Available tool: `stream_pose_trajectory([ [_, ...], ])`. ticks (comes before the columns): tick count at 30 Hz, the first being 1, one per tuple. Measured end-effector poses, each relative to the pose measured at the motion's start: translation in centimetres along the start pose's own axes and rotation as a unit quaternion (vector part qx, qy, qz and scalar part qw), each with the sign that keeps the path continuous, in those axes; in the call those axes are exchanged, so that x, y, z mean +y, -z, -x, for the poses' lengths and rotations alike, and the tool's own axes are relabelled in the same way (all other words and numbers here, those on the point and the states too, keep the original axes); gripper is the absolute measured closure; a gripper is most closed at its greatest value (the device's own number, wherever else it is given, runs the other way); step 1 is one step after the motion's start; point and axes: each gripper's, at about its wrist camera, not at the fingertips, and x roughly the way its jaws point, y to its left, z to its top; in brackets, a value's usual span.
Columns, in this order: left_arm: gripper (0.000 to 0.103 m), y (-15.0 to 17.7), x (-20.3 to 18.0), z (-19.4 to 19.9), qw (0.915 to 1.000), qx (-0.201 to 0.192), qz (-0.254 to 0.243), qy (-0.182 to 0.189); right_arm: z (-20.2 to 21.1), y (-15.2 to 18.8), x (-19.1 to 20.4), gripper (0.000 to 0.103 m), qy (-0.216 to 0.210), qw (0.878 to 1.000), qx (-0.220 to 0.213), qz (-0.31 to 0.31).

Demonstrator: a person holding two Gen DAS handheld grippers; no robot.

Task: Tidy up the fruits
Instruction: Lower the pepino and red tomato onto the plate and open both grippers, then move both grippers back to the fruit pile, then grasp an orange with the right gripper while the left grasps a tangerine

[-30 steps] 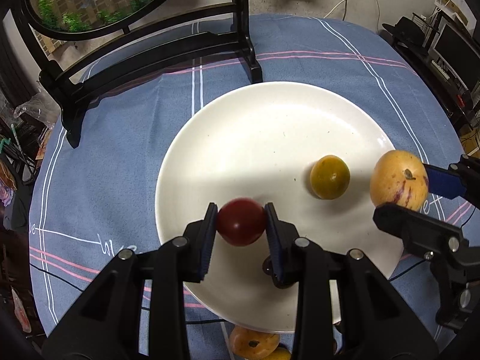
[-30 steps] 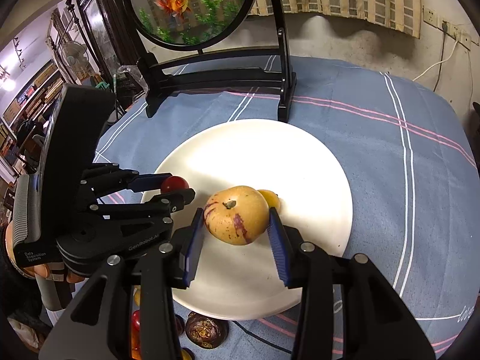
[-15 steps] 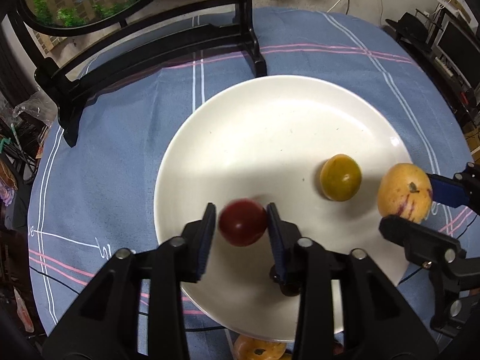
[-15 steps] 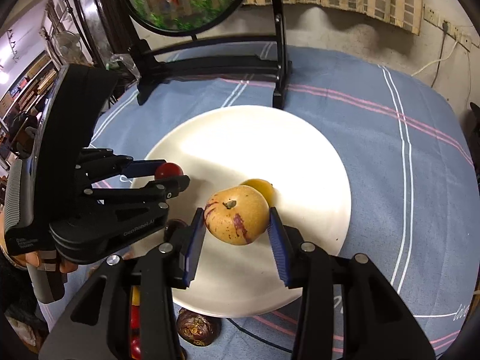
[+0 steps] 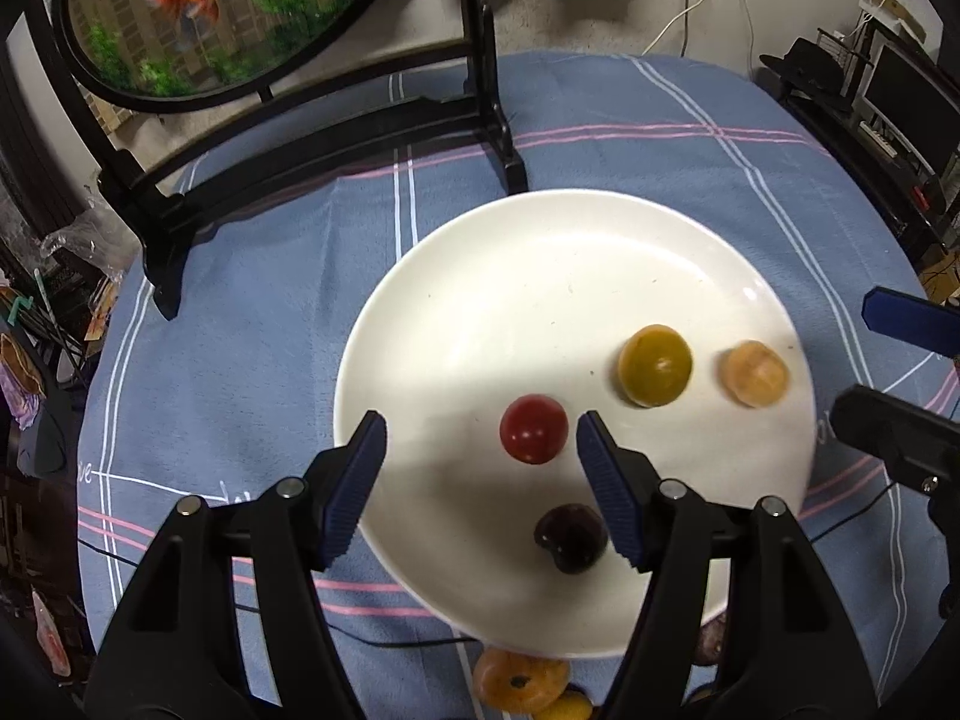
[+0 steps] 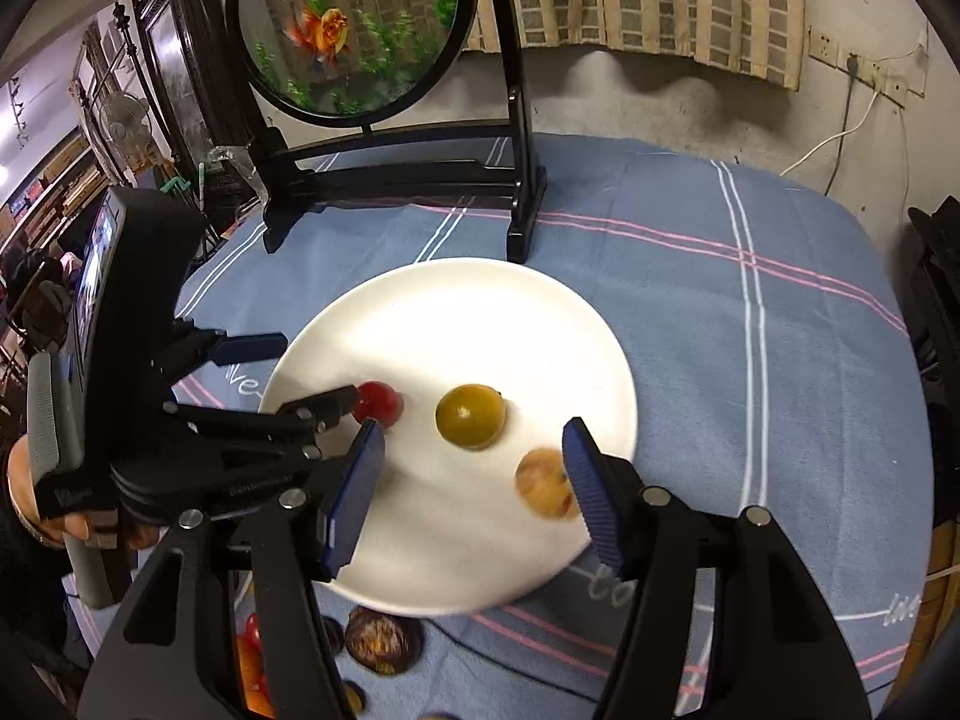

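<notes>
On the blue tablecloth (image 5: pixel 240 360), a white plate (image 5: pixel 540 276) holds 4 fruits; both grippers' jaws gape empty.

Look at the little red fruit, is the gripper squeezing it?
No, the red fruit lies free on the white plate, with the left gripper jaws spread wide apart and a gap on both sides of it.

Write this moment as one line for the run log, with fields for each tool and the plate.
left tool: open, above red fruit | right tool: open, beside pale yellow fruit | white plate: four fruits visible
</notes>
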Motion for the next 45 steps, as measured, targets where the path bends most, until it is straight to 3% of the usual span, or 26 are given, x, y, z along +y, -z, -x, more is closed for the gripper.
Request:
stream_pose_trajectory([
  [7,0.035,1.2,-0.4,3.7,0.9995,-0.028,-0.011,0.0,3.9,3.1,1.0,0.041,-0.009,1.0,-0.007,0.004],
  [15,0.032,4.9,0.5,7.6,0.999,-0.045,-0.008,-0.001,6.7,11.1,4.6,0.041,-0.029,0.999,0.02,0.031],
  [23,0.029,11.7,2.6,10.1,0.9996,-0.028,-0.002,0.0,6.9,19.1,8.7,0.041,-0.055,0.994,0.075,0.055],
  [27,0.029,16.5,2.6,11.1,0.9998,-0.003,-0.009,0.02,5.9,21.2,9.5,0.041,-0.056,0.992,0.101,0.057],
  [34,0.029,23.6,3.0,11.2,0.9964,0.058,0.015,0.06,3.4,22.4,10.5,0.041,-0.069,0.988,0.136,0.039],
  [35,0.029,24.0,2.7,11.1,0.996,0.061,0.015,0.064,2.8,22.4,10.7,0.048,-0.071,0.987,0.141,0.035],
  [38,0.029,24.4,1.3,10.8,0.9948,0.067,0.011,0.076,2.3,22.5,11.0,0.062,-0.064,0.987,0.139,0.038],
  [45,0.029,23.9,-1.8,9.1,0.9922,0.069,0.01,0.103,3.7,21.7,9.0,0.063,-0.067,0.988,0.137,0.009],
])
